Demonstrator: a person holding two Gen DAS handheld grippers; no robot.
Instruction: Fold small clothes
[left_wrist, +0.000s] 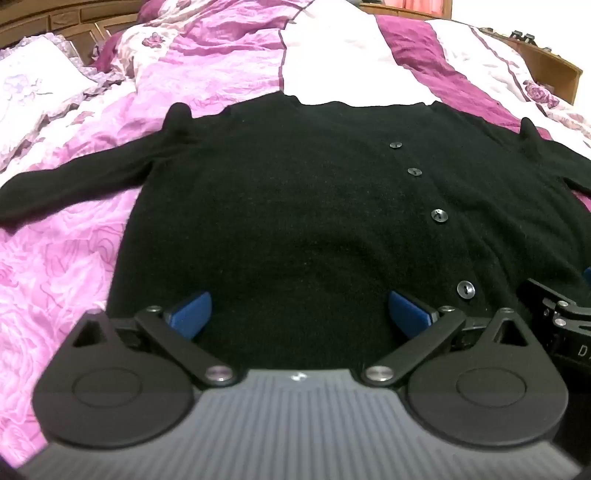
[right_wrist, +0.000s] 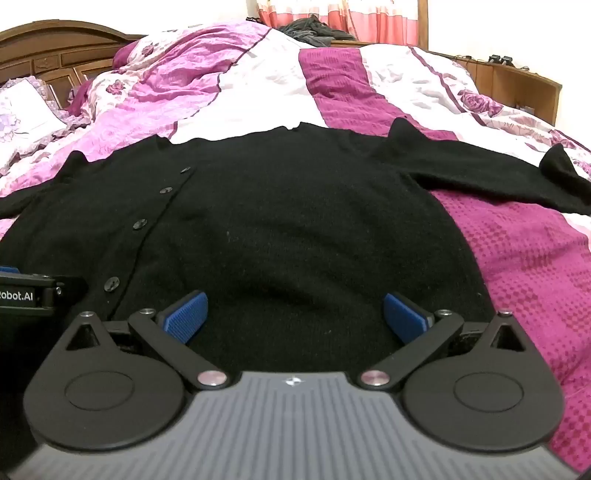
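A pink-and-white bedspread (left_wrist: 92, 258) carries a black cardigan (left_wrist: 295, 206), spread flat. Left gripper (left_wrist: 299, 314) and right gripper (right_wrist: 295, 314) hover above its hem, jaws apart, gripping nothing.

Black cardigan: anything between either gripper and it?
Nothing visible. The black cardigan lies flat and buttoned on the pink bedspread, sleeves spread. Left gripper and right gripper are both open right over its near hem, nothing between.
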